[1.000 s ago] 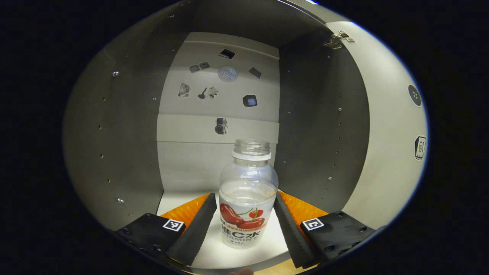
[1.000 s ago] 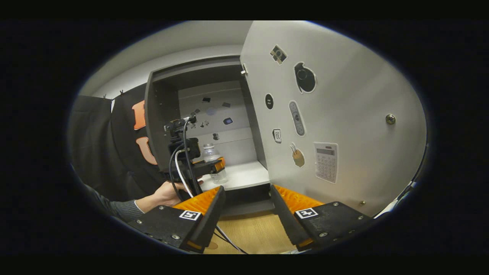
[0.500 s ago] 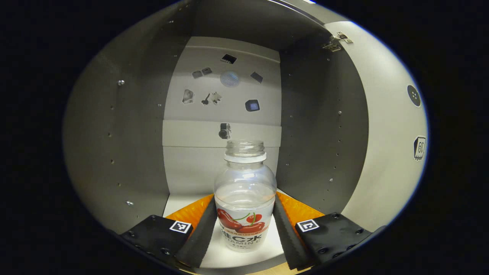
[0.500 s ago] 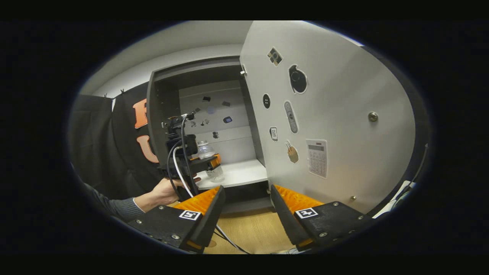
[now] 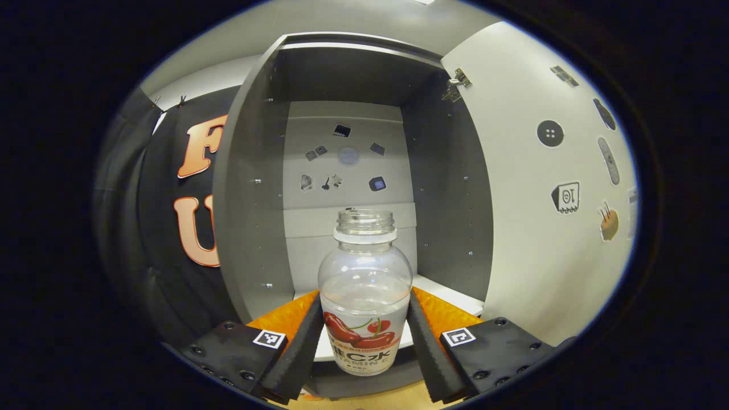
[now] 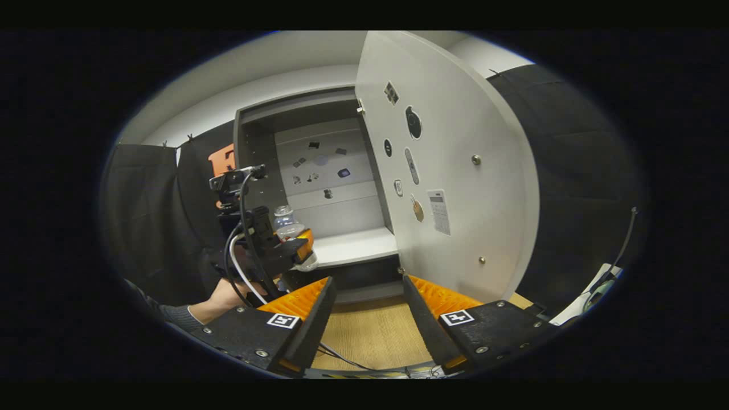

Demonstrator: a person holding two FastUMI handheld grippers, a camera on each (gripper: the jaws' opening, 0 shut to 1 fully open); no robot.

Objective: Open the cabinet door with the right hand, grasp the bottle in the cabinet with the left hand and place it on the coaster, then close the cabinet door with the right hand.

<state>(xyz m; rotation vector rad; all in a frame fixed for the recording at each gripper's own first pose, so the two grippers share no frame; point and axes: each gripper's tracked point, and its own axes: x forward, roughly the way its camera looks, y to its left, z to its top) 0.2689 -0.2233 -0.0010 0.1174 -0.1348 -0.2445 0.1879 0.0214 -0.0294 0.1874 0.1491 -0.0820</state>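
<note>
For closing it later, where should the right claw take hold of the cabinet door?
Probably the free vertical edge of the cabinet door, from the front: it stands wide open with that edge toward the right claw, which is open. Only a small knob is on its face.

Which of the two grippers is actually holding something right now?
The left gripper: its fingers press both sides of the clear uncapped plastic bottle. The right gripper is open and empty.

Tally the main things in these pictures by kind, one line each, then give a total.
Bottle: 1, held in the left claw
Claws: 2, left and right
Cabinet: 1
Cabinet door: 1, open
Hand: 1
Total: 6
</note>
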